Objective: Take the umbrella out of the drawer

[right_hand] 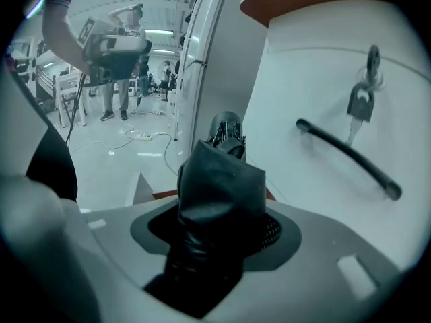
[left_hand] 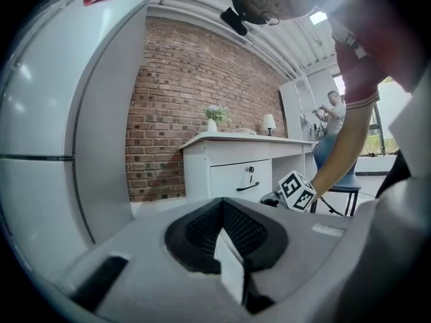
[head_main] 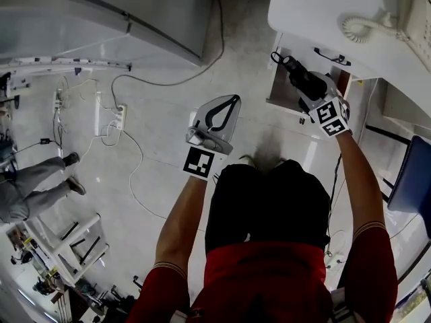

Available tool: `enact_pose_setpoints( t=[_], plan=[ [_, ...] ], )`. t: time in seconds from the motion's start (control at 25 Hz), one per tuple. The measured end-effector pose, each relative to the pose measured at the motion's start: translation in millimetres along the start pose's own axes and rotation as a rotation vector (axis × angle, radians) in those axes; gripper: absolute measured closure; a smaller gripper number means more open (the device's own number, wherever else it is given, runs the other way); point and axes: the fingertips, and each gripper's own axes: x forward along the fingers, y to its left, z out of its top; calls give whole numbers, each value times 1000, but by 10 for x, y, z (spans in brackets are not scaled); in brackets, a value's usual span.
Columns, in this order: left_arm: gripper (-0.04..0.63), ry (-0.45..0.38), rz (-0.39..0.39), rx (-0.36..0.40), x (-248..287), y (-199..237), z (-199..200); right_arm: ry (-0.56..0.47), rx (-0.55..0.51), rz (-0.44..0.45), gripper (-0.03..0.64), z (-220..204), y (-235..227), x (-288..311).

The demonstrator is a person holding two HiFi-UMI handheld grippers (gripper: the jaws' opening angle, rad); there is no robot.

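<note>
In the head view my right gripper [head_main: 315, 89] is shut on a folded black umbrella [head_main: 301, 75], held above the open drawer [head_main: 281, 79] of a white desk [head_main: 323, 5]. The right gripper view shows the umbrella [right_hand: 219, 180] clamped between the jaws, its strap end pointing away. Just right of it is a white drawer front with a black handle [right_hand: 347, 157] and a key [right_hand: 363, 93]. My left gripper [head_main: 219, 116] hangs over the floor left of the drawer. Its jaws are shut with nothing between them [left_hand: 225, 237].
A corded phone [head_main: 377, 19] lies on the desk top. A blue chair [head_main: 411, 180] stands at the right. Cables and a power strip [head_main: 120, 116] lie on the floor beside a large white appliance [head_main: 101, 19]. Another person's legs [head_main: 34, 180] are at the far left.
</note>
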Motion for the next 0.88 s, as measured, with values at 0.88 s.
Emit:
enact_pose_setpoints(
  t=[0.88],
  plan=[
    [588,-51,-3,-67,-388,-283,1885,-244,166,0,360,1878,143,-2199]
  ],
)
